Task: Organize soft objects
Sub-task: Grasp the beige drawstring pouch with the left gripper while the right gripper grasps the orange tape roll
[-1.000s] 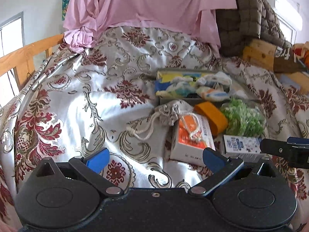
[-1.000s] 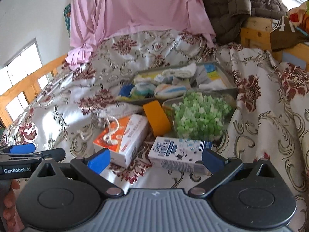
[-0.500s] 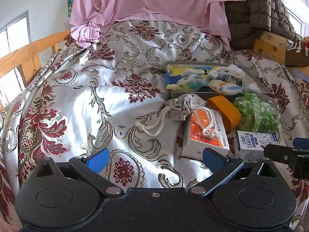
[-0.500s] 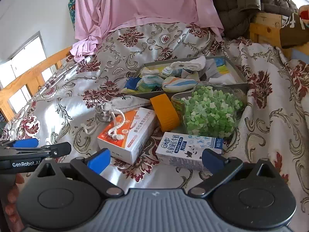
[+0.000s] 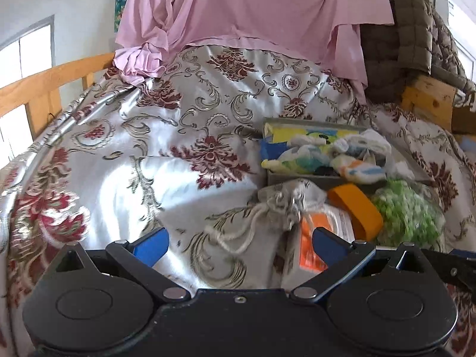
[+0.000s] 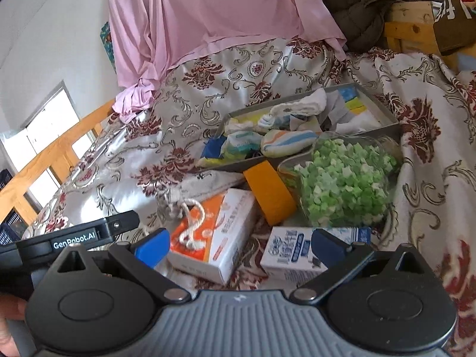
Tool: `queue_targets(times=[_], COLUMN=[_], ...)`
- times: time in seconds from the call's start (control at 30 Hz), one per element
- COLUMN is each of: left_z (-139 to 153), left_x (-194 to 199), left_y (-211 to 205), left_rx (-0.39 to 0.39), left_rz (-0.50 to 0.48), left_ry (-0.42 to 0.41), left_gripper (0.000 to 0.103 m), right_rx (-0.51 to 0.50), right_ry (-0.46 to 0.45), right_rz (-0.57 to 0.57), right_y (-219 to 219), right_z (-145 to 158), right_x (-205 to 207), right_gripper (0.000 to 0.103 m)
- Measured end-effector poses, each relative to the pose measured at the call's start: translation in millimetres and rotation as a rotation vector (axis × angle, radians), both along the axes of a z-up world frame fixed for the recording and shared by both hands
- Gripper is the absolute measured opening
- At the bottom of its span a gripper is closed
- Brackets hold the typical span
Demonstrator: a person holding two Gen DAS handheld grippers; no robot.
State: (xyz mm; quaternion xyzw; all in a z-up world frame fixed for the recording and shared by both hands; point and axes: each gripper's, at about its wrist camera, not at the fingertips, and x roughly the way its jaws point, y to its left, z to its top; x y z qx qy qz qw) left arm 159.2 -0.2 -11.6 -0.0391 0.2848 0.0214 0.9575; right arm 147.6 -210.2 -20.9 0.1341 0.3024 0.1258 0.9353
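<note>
Bedspread (image 6: 425,95) carries the clutter: a grey tray (image 6: 386,110) of socks (image 6: 285,142), with a drawstring pouch (image 5: 294,196), orange box (image 6: 220,238), yellow roll (image 6: 267,190), bag of green bits (image 6: 345,184) and milk carton (image 6: 291,253) just before it. Left gripper (image 5: 238,244) and right gripper (image 6: 238,242) both hover wide open, empty.

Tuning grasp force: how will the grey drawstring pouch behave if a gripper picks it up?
The drawstring pouch looks limp and crumpled, so it will probably sag and deform. Its white cord lies over the orange-and-white box and may drag it. It probably won't roll.
</note>
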Motion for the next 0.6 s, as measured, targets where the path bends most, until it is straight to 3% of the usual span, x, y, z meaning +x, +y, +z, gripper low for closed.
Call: queue_targets(times=[0.2,0.4,0.6], left_z=[-3.2,-6.1,-13.6], left_x=[22.8,47.9,77.6], left_y=[2.0,-1.8,5.0], left_rx=[-0.117,-0.152,-0.253], left_rz=[-0.045,-0.108,-0.144], left_ry=[0.012,0.019,0.108], left_gripper=[0.102,0.102,0.102], right_rx=[0.011,0.05,0.049], right_ry=[0.009,0.047,0.075], right_rz=[-0.004,0.007,0.01], right_y=[2.1,6.9,14.9], right_z=[-8.1,-18.4,-25.4], right_x=[23.4,45.1,60.8], right_gripper=[0.103,0.103,0.103])
